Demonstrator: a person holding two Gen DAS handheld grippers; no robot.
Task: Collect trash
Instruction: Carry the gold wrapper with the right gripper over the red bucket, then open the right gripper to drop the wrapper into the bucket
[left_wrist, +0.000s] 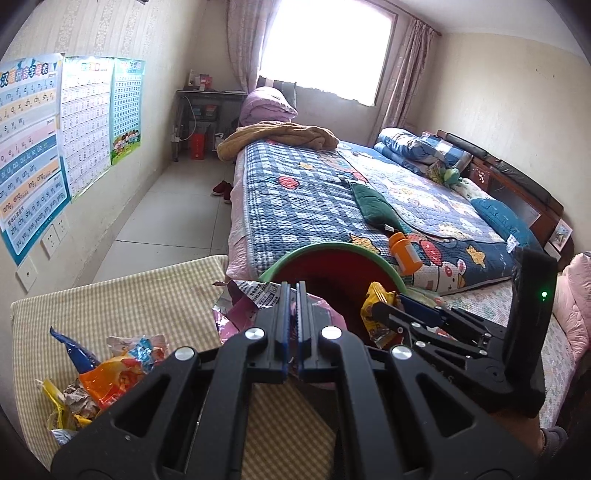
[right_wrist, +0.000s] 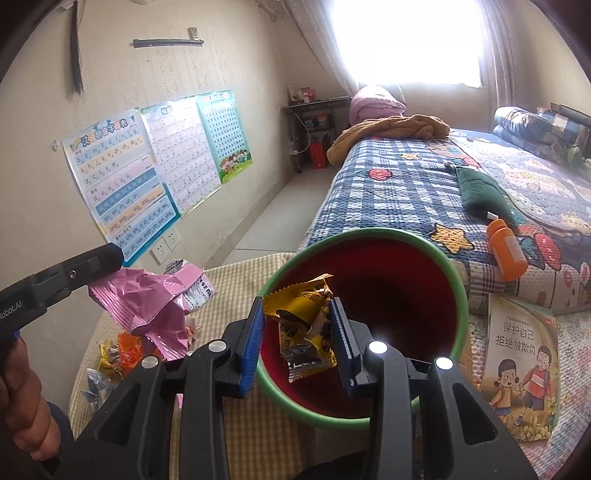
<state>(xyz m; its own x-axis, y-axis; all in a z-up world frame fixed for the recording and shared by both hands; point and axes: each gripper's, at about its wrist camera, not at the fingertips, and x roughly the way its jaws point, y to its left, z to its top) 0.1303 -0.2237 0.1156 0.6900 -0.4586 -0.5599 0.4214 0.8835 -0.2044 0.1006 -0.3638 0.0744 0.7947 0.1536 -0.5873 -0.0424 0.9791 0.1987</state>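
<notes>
From the left wrist, the left gripper (left_wrist: 293, 295) has its jaws pressed together on a crumpled pink wrapper (left_wrist: 240, 314) beside the red bin (left_wrist: 332, 273); more wrappers (left_wrist: 110, 369) litter the checkered counter (left_wrist: 129, 295). From the right wrist, the right gripper (right_wrist: 297, 314) pinches a yellow snack packet (right_wrist: 303, 328) over the bin's green rim (right_wrist: 460, 295).

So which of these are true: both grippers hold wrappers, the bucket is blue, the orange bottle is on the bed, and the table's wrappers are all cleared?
1. Both grippers hold wrappers. True: the left gripper pinches a pink wrapper, the right gripper a yellow wrapper.
2. The bucket is blue. False: green rim, red inside.
3. The orange bottle lies on the bed. True.
4. All wrappers are cleared. False: a wrapper pile remains on the checked cloth.
</notes>
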